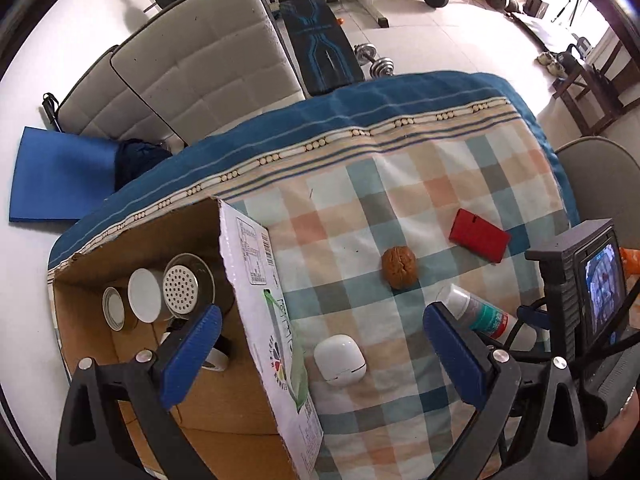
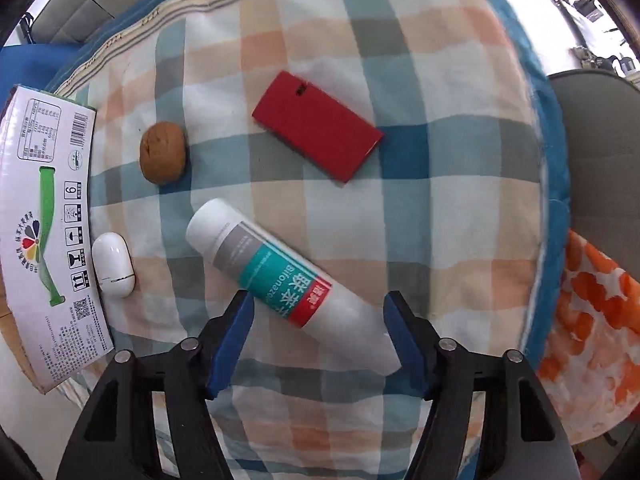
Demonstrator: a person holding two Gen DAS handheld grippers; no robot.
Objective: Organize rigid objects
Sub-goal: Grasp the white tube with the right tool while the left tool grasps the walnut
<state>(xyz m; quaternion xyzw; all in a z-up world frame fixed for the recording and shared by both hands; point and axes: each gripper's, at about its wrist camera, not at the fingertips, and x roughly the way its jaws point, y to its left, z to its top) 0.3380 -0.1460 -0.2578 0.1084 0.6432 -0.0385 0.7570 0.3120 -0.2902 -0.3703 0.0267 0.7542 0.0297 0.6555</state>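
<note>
An open cardboard box (image 1: 256, 280) stands at the left of a checked cloth (image 1: 400, 184); it holds several round tins (image 1: 144, 296) and a tape roll (image 1: 218, 356). On the cloth lie a walnut (image 1: 400, 267), a red flat box (image 1: 478, 240), a white pod-shaped case (image 1: 340, 360) and a white tube (image 1: 484, 316) with a teal and red label. My left gripper (image 1: 322, 312) hangs open and wide astride the box's right wall, empty. My right gripper (image 2: 320, 304) points down with the tube (image 2: 280, 276) lying slantwise between its blue pads; cloth shows between pads and tube.
In the right wrist view the walnut (image 2: 163, 152), red box (image 2: 318, 136) and white case (image 2: 114, 264) lie beyond the tube, with the cardboard box (image 2: 52, 220) at the left. An orange-patterned cloth (image 2: 592, 340) and a grey chair (image 2: 600, 160) lie off the right edge.
</note>
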